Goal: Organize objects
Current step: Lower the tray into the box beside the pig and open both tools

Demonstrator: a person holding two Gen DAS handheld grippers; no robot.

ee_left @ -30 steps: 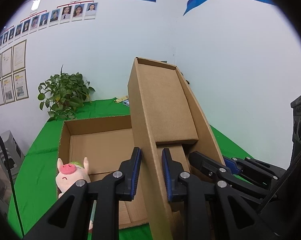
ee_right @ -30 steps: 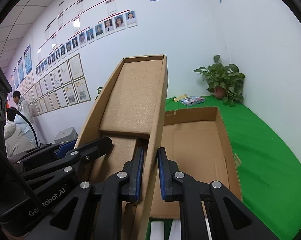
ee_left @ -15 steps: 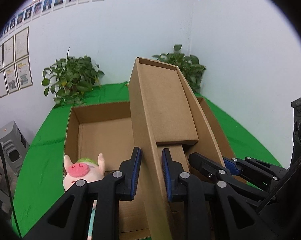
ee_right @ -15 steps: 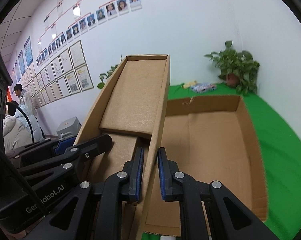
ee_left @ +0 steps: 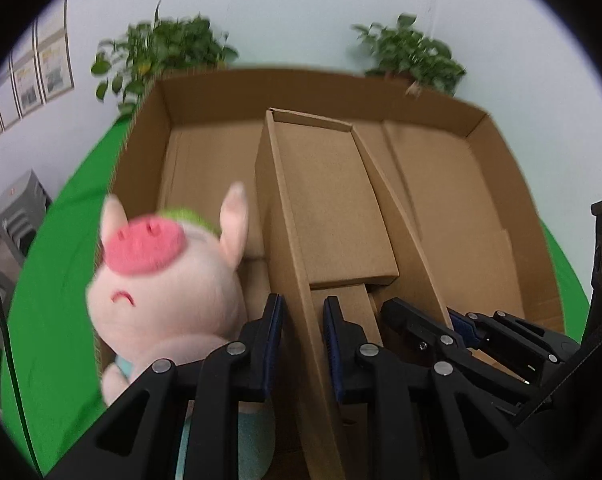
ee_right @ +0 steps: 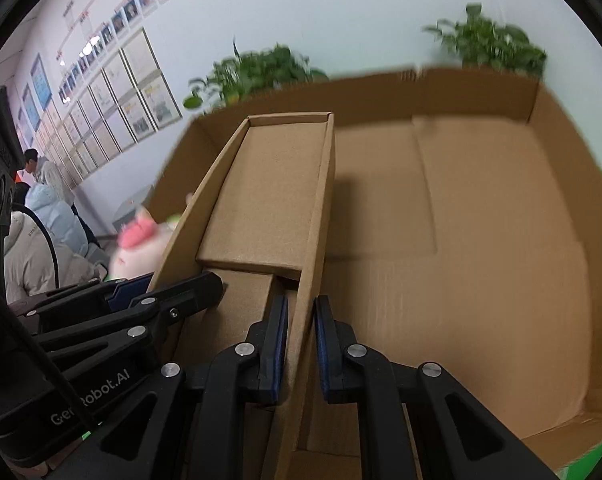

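Observation:
A small open cardboard box (ee_left: 333, 208) is held over the inside of a large open cardboard box (ee_left: 461, 184). My left gripper (ee_left: 303, 336) is shut on the small box's left wall. My right gripper (ee_right: 301, 340) is shut on its right wall (ee_right: 313, 240). The right gripper also shows in the left wrist view (ee_left: 453, 320), and the left gripper shows in the right wrist view (ee_right: 141, 296). A pink plush pig (ee_left: 161, 280) sits at the large box's left side, close to my left gripper; it also shows in the right wrist view (ee_right: 141, 240).
The large box (ee_right: 481, 240) lies on a green table (ee_left: 61, 248). Two potted plants (ee_left: 161, 52) (ee_left: 409, 52) stand behind it by the wall. People stand at the far left of the right wrist view (ee_right: 41, 216).
Both grippers have tipped forward and down with the small box, so it now sits low over the large box's floor. The pig looms much closer on the left.

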